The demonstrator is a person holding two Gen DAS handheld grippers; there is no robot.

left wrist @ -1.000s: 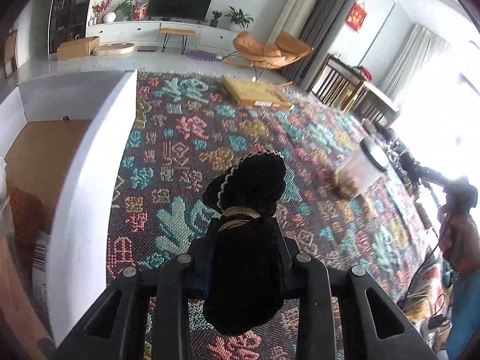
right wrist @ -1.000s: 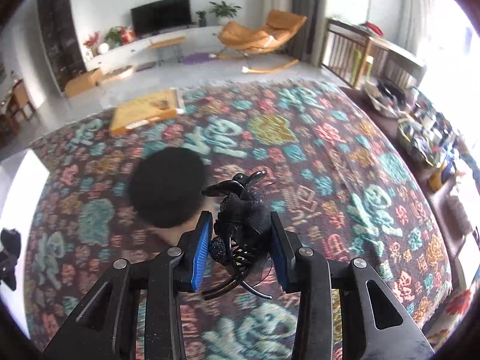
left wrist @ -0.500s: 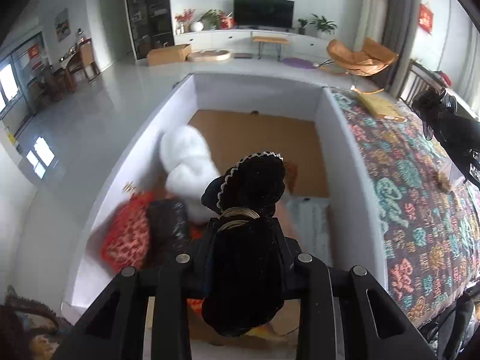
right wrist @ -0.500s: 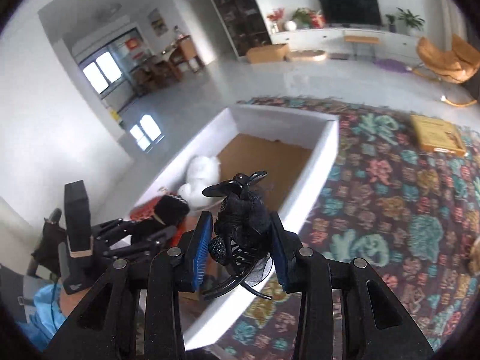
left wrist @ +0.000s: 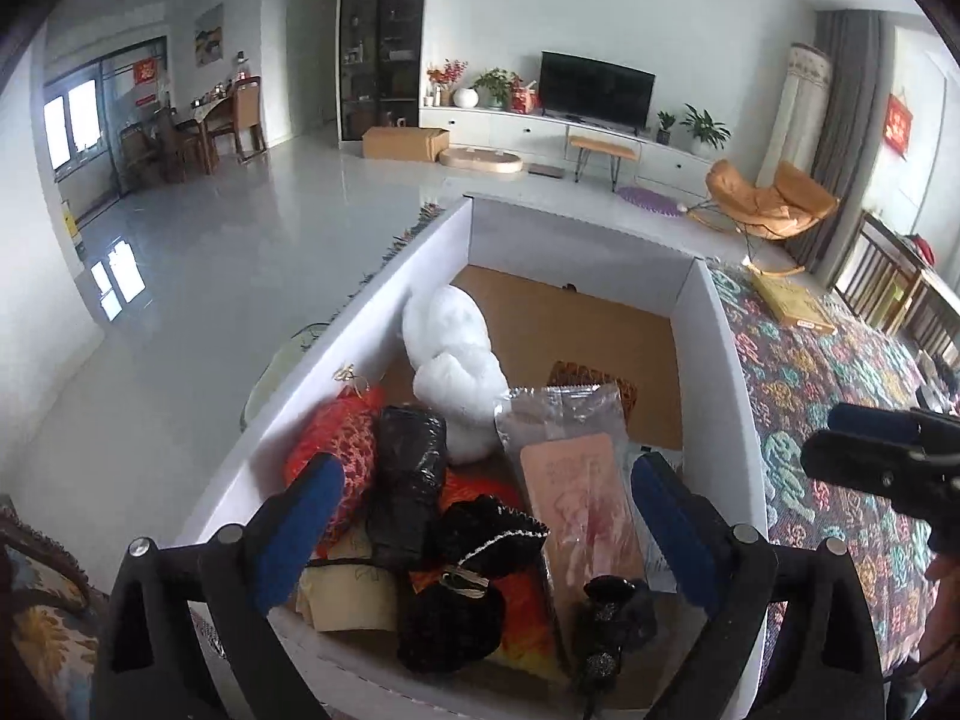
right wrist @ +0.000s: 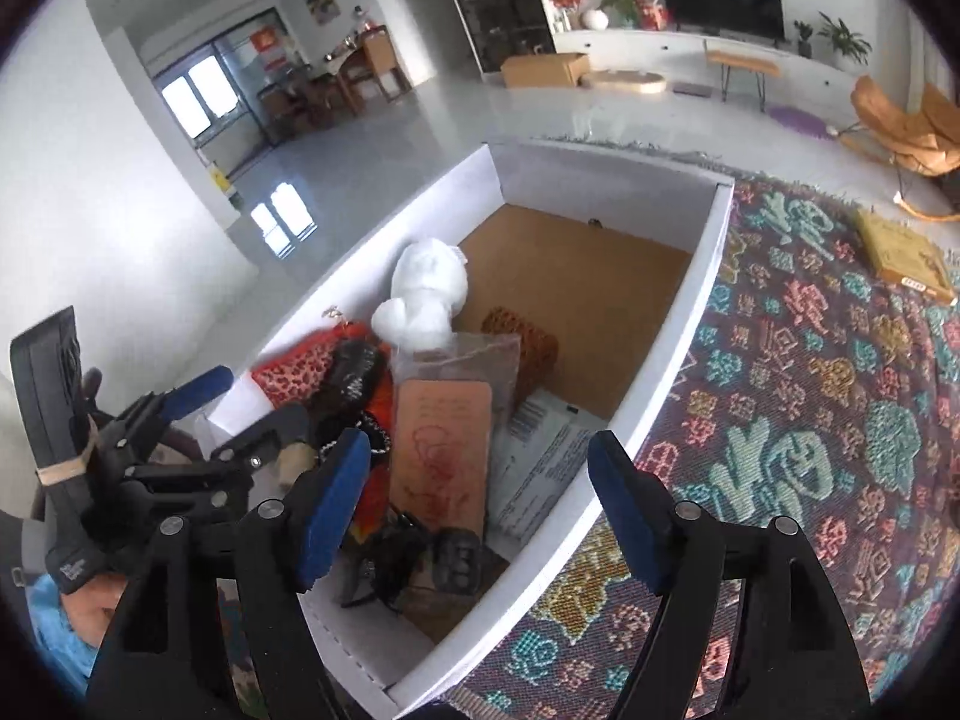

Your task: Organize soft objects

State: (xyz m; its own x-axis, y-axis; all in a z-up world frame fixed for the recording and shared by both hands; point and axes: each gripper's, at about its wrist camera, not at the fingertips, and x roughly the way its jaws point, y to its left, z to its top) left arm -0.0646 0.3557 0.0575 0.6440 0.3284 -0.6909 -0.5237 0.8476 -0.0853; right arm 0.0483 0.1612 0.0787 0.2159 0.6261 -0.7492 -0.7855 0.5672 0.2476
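Both drops are done! Half a second ago each gripper was clamped on a black hair accessory above the white box (left wrist: 714, 324); now the left gripper (left wrist: 480, 516) and the right gripper (right wrist: 480, 498) hang over its near end with blue pads spread wide, holding and touching nothing. The black scrunchie (left wrist: 462, 576) lies at the near end of the box, on the orange cloth just beside the pink packet (left wrist: 588, 516). The black claw clip (right wrist: 408, 558) sits at the box's near corner, below that packet. By my judgement both items are stowed, so the patterned cloth beside the box gets searched next.
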